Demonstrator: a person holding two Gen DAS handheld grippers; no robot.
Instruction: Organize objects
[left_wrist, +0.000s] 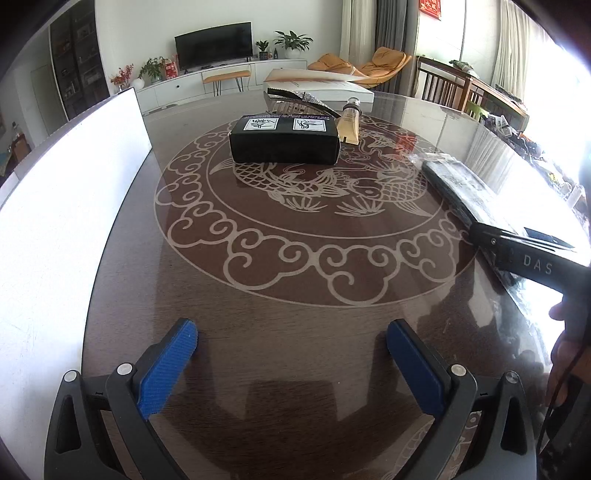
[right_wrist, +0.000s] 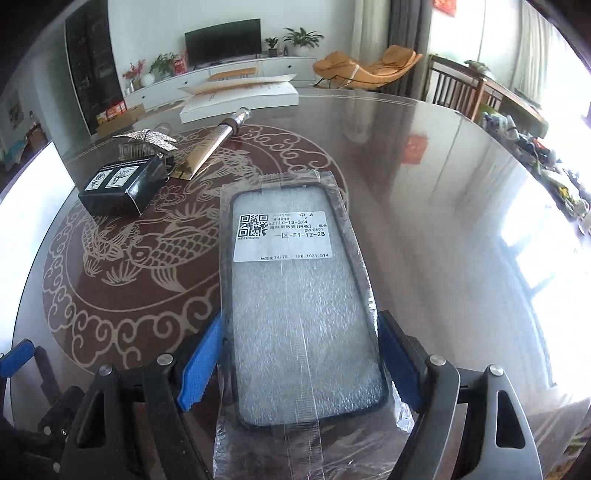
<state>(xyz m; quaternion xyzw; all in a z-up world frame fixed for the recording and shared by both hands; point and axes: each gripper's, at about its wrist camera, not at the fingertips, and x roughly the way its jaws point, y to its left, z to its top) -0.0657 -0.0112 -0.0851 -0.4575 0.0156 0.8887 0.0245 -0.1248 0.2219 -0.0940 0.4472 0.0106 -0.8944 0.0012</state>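
My right gripper (right_wrist: 301, 354) is shut on a phone case in a clear plastic bag (right_wrist: 299, 295), its blue pads pressed on both long edges; a white barcode label sits on top. The bagged case (left_wrist: 454, 184) and the right gripper's finger show at the right of the left wrist view. My left gripper (left_wrist: 291, 339) is open and empty above the near part of the table. A black box (left_wrist: 284, 140) (right_wrist: 118, 188), a gold tube (left_wrist: 349, 123) (right_wrist: 214, 144) and a sparkly hair clip (left_wrist: 299, 98) (right_wrist: 147, 142) lie at the far middle.
The round glass-topped table (left_wrist: 295, 258) has a fish pattern. A white flat box (left_wrist: 321, 86) (right_wrist: 240, 98) lies at the far edge. A white board (left_wrist: 55, 192) stands along the left. Wooden chairs (left_wrist: 443, 85) stand at the far right.
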